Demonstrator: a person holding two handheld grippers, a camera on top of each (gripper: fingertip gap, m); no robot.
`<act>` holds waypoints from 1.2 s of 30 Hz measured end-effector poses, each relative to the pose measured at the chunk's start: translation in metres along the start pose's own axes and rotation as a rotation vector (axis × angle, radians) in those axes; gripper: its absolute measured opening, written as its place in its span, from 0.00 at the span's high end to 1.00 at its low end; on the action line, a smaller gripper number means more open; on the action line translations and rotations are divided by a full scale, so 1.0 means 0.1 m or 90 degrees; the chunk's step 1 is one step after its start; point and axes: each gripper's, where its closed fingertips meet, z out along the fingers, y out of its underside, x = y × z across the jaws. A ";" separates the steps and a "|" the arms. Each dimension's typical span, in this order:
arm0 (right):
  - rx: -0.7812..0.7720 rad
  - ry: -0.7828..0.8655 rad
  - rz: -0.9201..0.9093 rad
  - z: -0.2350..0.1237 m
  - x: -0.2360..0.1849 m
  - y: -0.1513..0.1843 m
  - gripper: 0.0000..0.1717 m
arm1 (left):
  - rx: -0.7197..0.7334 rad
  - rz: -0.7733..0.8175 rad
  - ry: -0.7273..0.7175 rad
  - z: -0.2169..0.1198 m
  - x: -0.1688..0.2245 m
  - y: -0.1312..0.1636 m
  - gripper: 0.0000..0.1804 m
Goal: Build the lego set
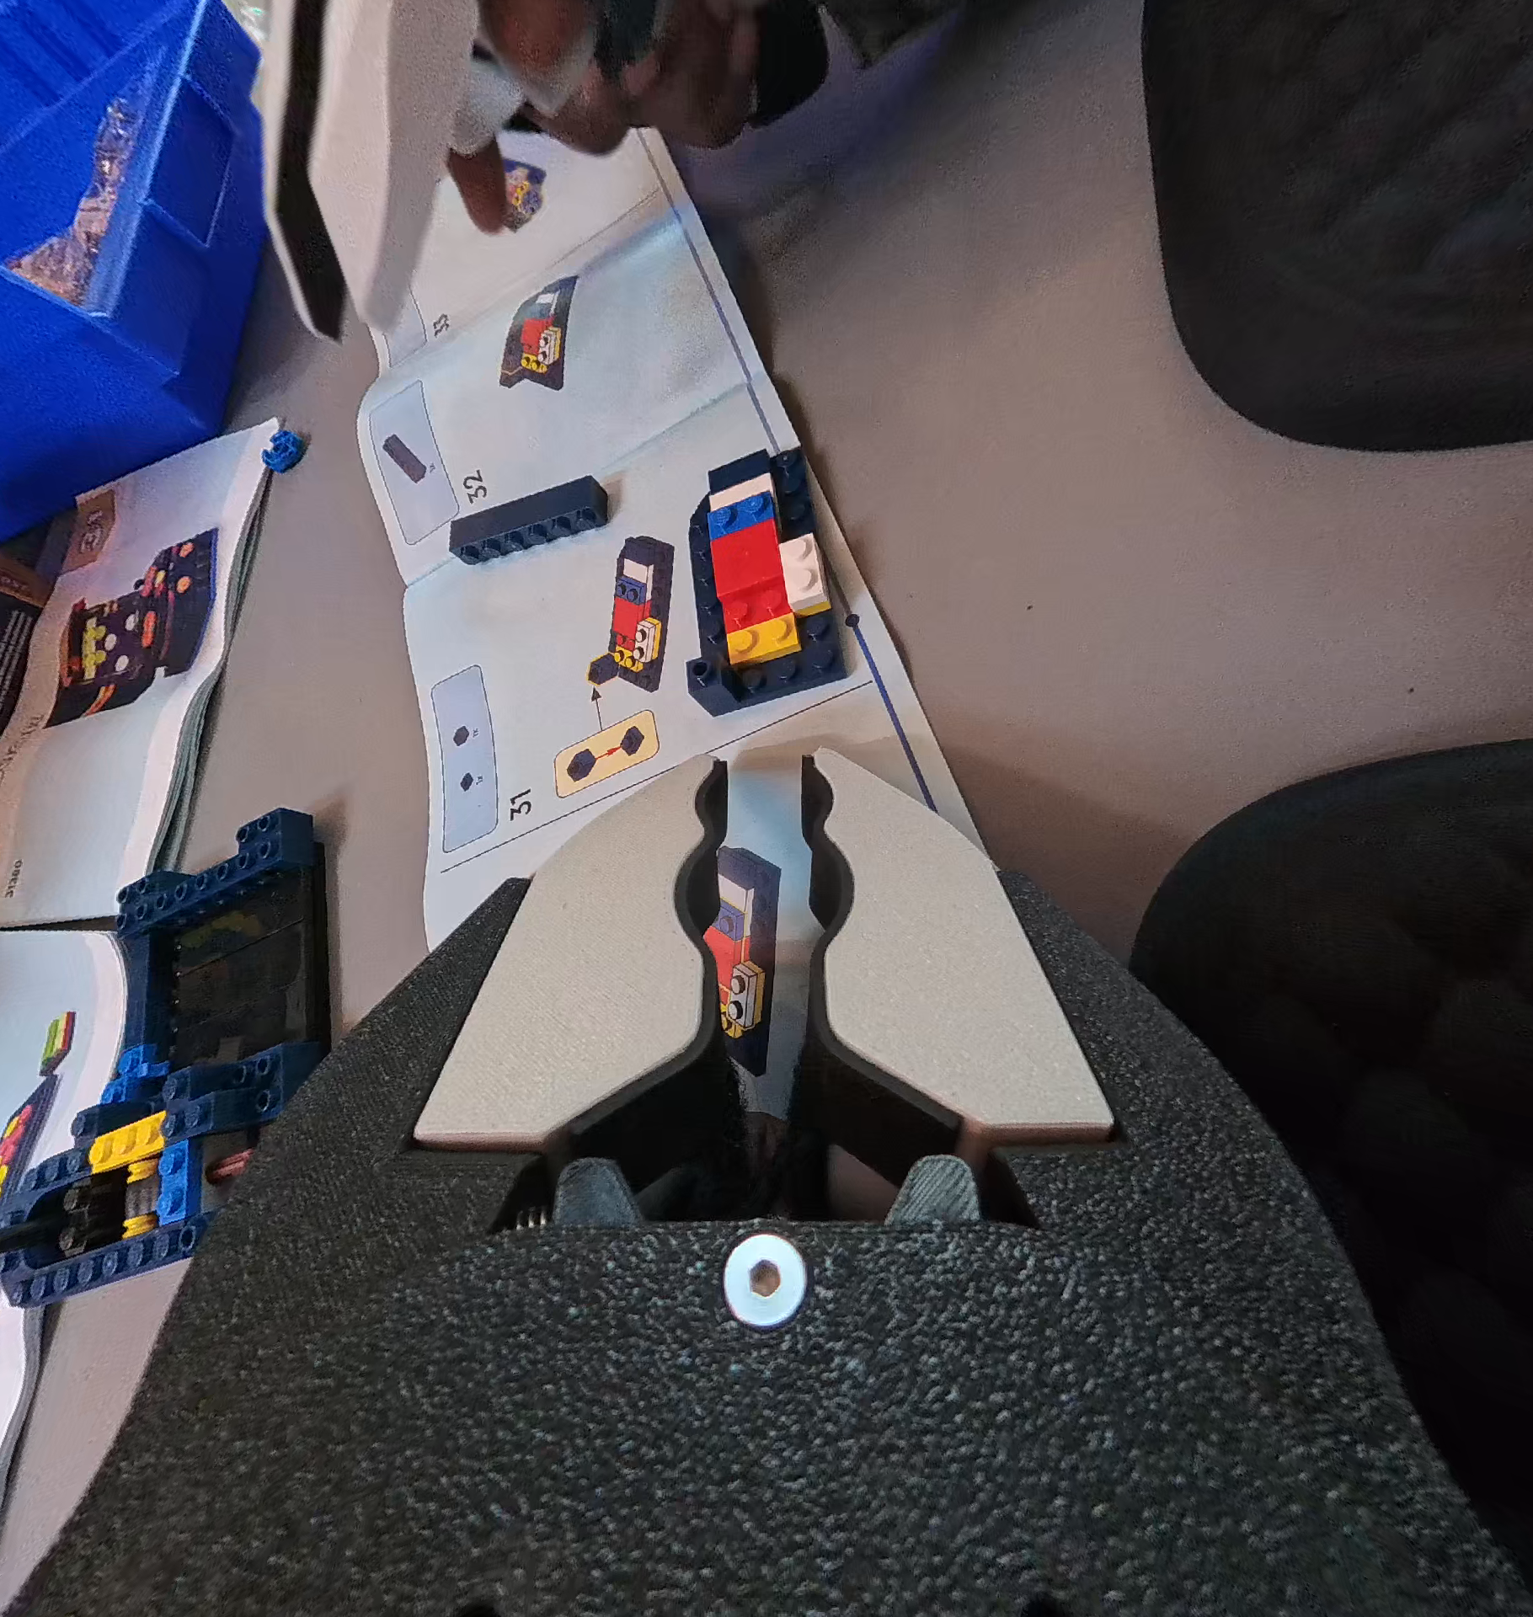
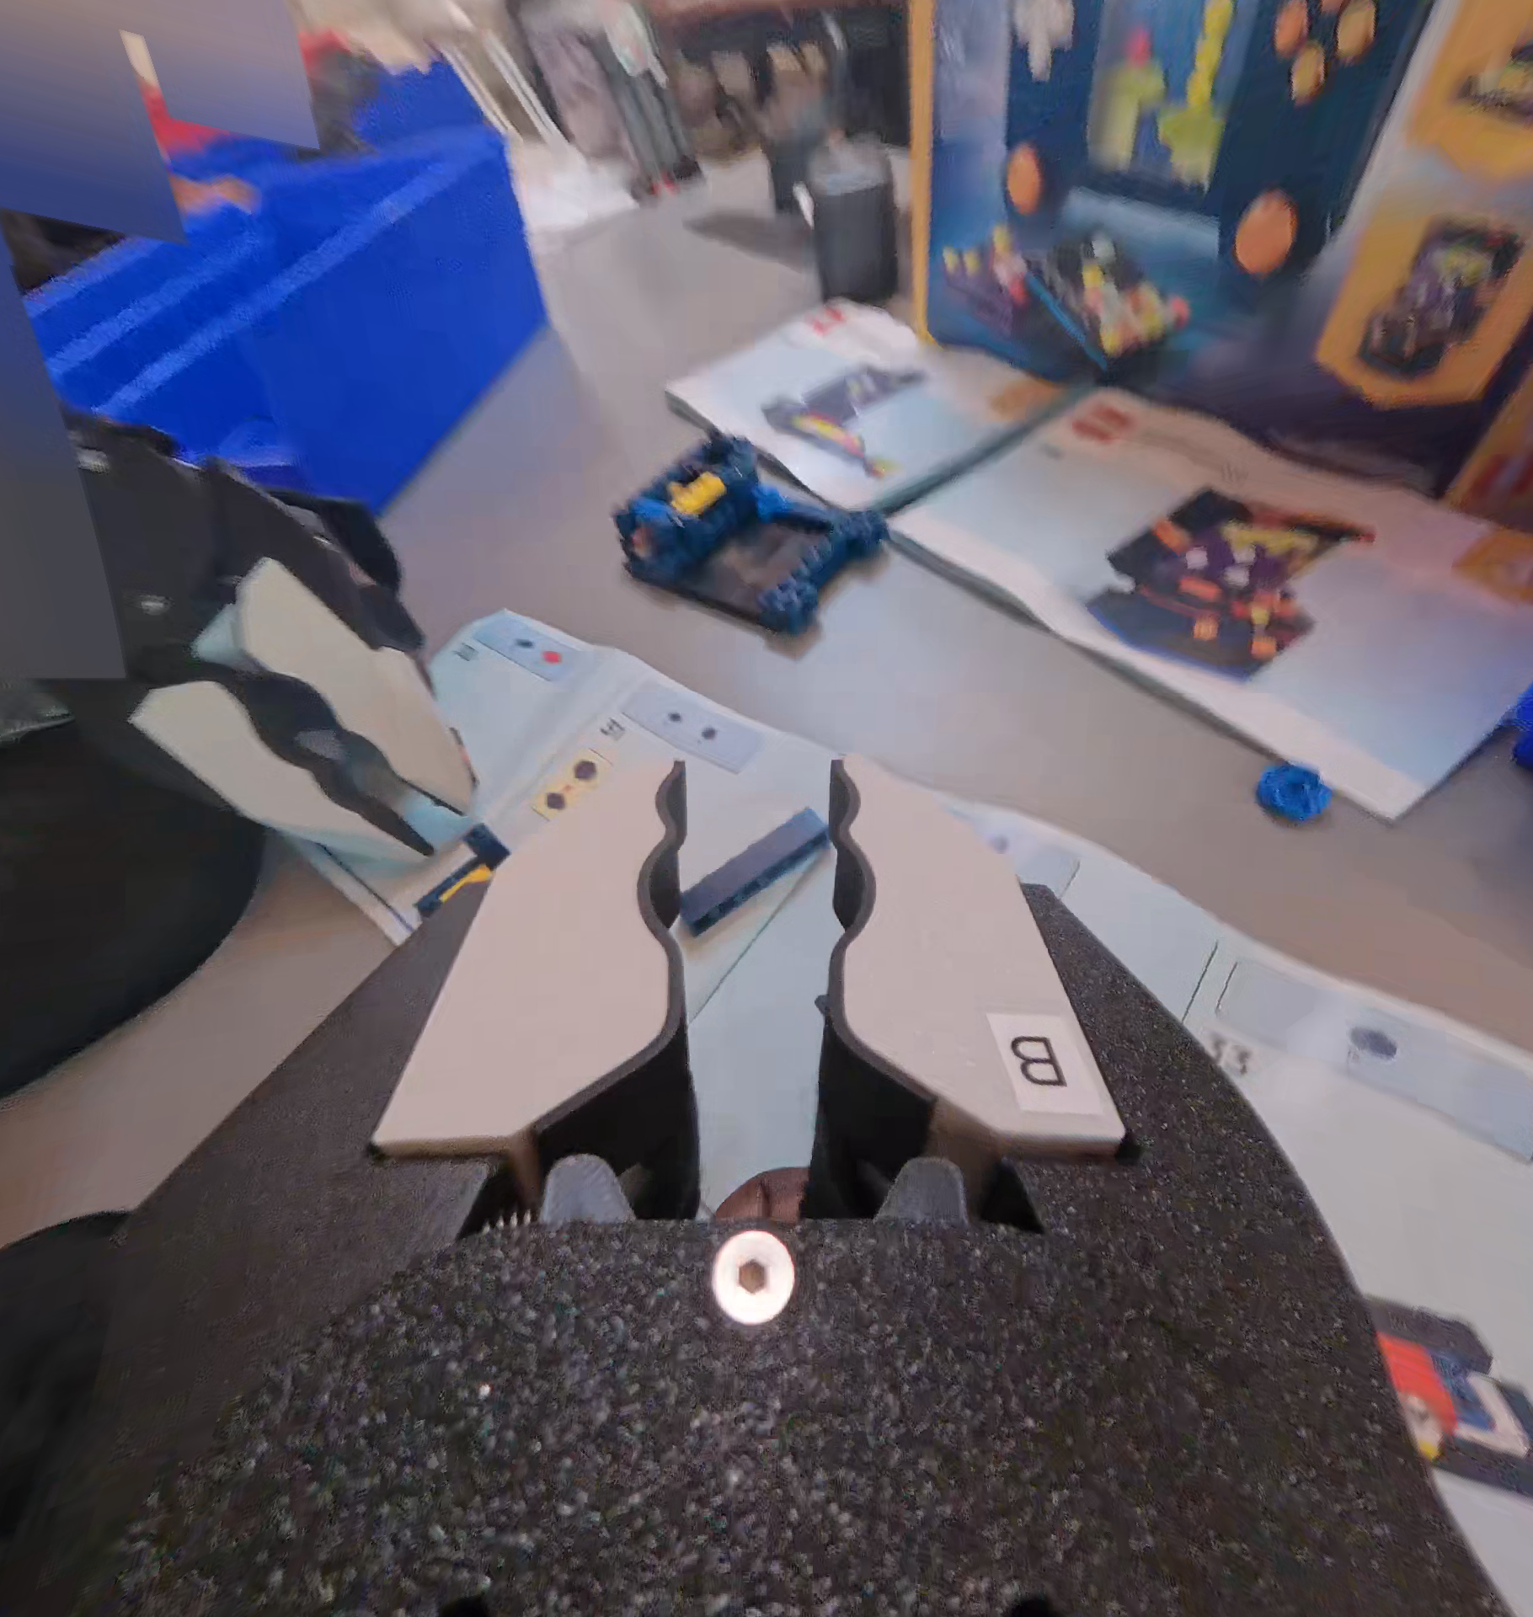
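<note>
Left claw (image 1: 763, 770) narrow, nothing gripped, over open paper instruction booklet (image 1: 518, 700) near small multicolour brick model (image 1: 759, 577). Right claw (image 2: 756, 770) wider, bare, above long dark-blue brick (image 2: 750, 866).

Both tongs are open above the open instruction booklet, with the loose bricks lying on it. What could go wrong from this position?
1. The right tongs hover over the long dark blue brick; it lies loose on the smooth booklet page, so closing may push it away.
2. The small brick model sits near the page edge, close to the table edge; a nudge from the left tongs might send it off.
</note>
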 end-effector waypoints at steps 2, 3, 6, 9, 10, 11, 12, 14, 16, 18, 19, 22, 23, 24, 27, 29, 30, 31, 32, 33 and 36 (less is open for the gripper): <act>-0.052 0.017 0.017 0.08 -0.03 0.10 0.82 | 0.000 0.000 0.000 0.00 0.00 0.00 0.91; -0.070 0.016 0.018 0.11 -0.06 0.14 0.81 | 0.000 0.000 0.000 0.00 0.00 0.00 0.91; -0.127 0.032 -0.025 0.12 -0.06 0.26 0.77 | 0.000 0.000 0.000 0.00 0.00 0.00 0.91; -0.182 0.049 -0.117 0.01 0.01 0.34 0.79 | 0.000 0.000 0.000 0.00 0.00 0.00 0.91; -0.203 0.026 -0.137 -0.04 -0.02 0.38 0.81 | 0.000 0.001 0.000 0.00 0.00 0.00 0.91; -0.228 -0.002 -0.150 -0.10 -0.05 0.44 0.82 | 0.000 0.000 0.000 0.00 0.00 0.00 0.91; -0.248 -0.029 -0.161 -0.16 -0.09 0.50 0.82 | 0.000 0.000 0.000 0.00 0.00 0.00 0.91; -0.289 -0.076 -0.169 -0.30 -0.13 0.62 0.82 | 0.000 0.000 0.000 0.00 0.00 0.00 0.91; -0.306 -0.081 -0.157 -0.39 -0.08 0.70 0.85 | 0.000 0.000 0.000 0.00 0.00 0.00 0.91; -0.322 -0.117 -0.106 -0.44 -0.12 0.76 0.86 | 0.000 0.001 0.000 0.00 0.00 0.00 0.91; -0.327 -0.123 -0.082 -0.45 -0.12 0.79 0.86 | 0.000 0.001 -0.001 0.00 0.00 0.00 0.91; -0.327 -0.122 -0.061 -0.44 -0.10 0.79 0.88 | 0.000 0.002 -0.002 0.00 0.00 0.00 0.91; -0.325 -0.117 -0.069 -0.43 -0.10 0.77 0.88 | 0.000 0.002 -0.002 0.00 0.00 0.00 0.91; -0.313 -0.104 -0.076 -0.41 -0.09 0.73 0.88 | 0.000 0.002 -0.002 0.01 0.00 0.00 0.91; -0.242 -0.067 -0.045 -0.24 -0.10 0.52 0.85 | 0.000 0.003 -0.003 0.01 0.00 0.00 0.91; -0.205 -0.009 -0.013 -0.06 -0.06 0.41 0.72 | 0.000 0.004 -0.003 0.01 0.00 0.00 0.91; -0.203 0.023 -0.015 0.02 -0.05 0.40 0.62 | 0.000 0.004 -0.004 0.01 0.00 0.00 0.91; -0.215 0.054 -0.034 0.08 -0.03 0.43 0.59 | 0.000 0.005 -0.004 0.01 0.00 0.00 0.91; -0.232 0.087 -0.059 0.12 0.00 0.47 0.58 | 0.000 0.005 -0.004 0.01 0.00 0.00 0.91; -0.246 0.104 -0.082 0.17 0.00 0.51 0.59 | 0.000 0.006 -0.005 0.01 0.00 0.00 0.91; -0.266 0.136 -0.120 0.22 0.00 0.55 0.67 | 0.001 0.008 -0.006 0.01 0.00 0.00 0.91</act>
